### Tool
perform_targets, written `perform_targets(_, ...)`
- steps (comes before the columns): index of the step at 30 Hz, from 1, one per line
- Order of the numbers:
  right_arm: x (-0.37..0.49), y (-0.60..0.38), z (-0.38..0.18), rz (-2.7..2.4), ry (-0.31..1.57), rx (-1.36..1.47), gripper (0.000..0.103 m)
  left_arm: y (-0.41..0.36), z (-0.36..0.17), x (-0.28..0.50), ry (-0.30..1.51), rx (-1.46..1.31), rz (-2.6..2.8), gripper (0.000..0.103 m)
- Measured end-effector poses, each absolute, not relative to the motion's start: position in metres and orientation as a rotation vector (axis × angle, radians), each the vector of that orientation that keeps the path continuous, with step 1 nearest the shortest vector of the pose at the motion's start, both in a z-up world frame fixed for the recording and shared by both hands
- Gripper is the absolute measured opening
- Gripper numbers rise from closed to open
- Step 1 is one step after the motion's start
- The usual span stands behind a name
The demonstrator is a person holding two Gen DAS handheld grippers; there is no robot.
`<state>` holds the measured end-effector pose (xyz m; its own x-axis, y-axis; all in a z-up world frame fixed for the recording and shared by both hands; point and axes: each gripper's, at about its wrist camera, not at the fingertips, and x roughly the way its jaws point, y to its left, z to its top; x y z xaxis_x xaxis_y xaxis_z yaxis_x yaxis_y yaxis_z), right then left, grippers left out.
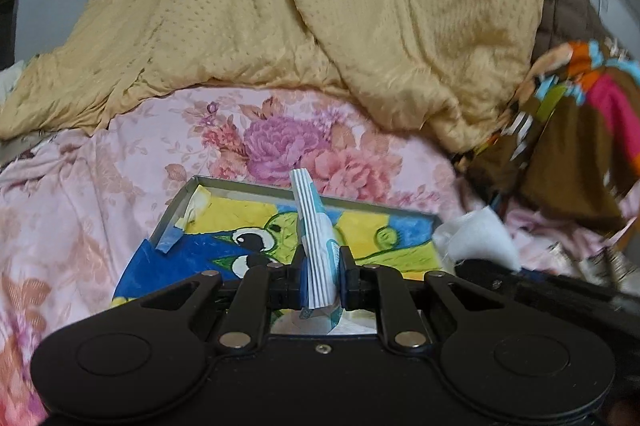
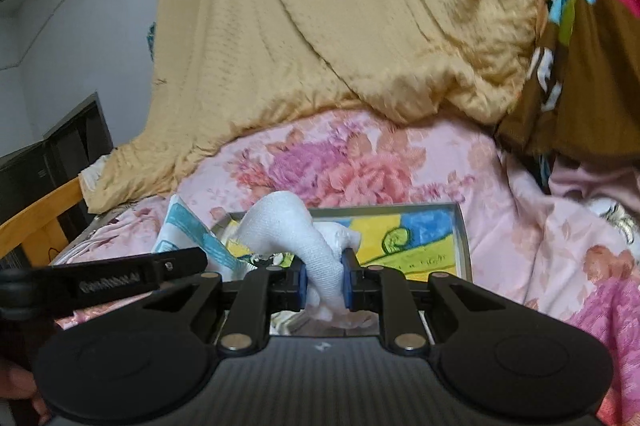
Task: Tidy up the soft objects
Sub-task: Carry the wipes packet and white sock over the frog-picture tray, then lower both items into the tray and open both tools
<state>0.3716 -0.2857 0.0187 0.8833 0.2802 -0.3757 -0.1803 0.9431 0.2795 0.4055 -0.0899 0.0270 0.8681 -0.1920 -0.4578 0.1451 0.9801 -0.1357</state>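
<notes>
A: Biggest thing in front of you is the tan quilt [image 1: 280, 6], heaped over the pink floral sheet [image 1: 120, 162]. At your right edge a brown patterned cloth [image 2: 580, 74] hangs blurred; it carries white lettering, but you can't read it.

B: And the tray?

A: The metal tray [image 1: 208, 182] lies on the sheet, right ahead of both grippers. Inside it is a painted picture in blue, yellow and green, with cartoon eyes. Your left view shows those eyes and a curl of tape at the tray's far left corner; your right view shows only the green swirl and some faint scribble along the yellow, not legible.

B: What are you holding?

A: Your left gripper [image 1: 323, 274] is clamped on a folded wipe pack [image 1: 316, 246], white and teal, standing upright over the tray. Your right gripper [image 2: 324, 280] is clenched on a white cloth [image 2: 296, 234], bunched and draped over the tray's near edge.

B: Any writing at all?

A: Only in your right view: embossed lettering on the side of the left gripper's arm, too blurred to spell out.
</notes>
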Motion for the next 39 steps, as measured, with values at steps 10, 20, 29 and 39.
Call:
perform_targets(10, 0.396, -0.291, 0.007, 0.215, 0.511, 0.272, 0.027, -0.093, 0.010, 0.422, 0.533, -0.029, -0.170, 0.016)
perform_targets(20, 0.400, -0.297, 0.002, 0.197, 0.546, 0.299, 0.036, -0.094, 0.011, 0.424, 0.539, -0.029, -0.170, 0.019)
perform_targets(29, 0.398, -0.308, 0.003, 0.175, 0.533, 0.349, 0.072, -0.093, 0.016, 0.427, 0.532, -0.089, -0.155, 0.056)
perform_targets(39, 0.390, -0.313, 0.012, 0.162, 0.501, 0.350, 0.089, -0.090, 0.024, 0.412, 0.502, -0.118, -0.109, 0.069)
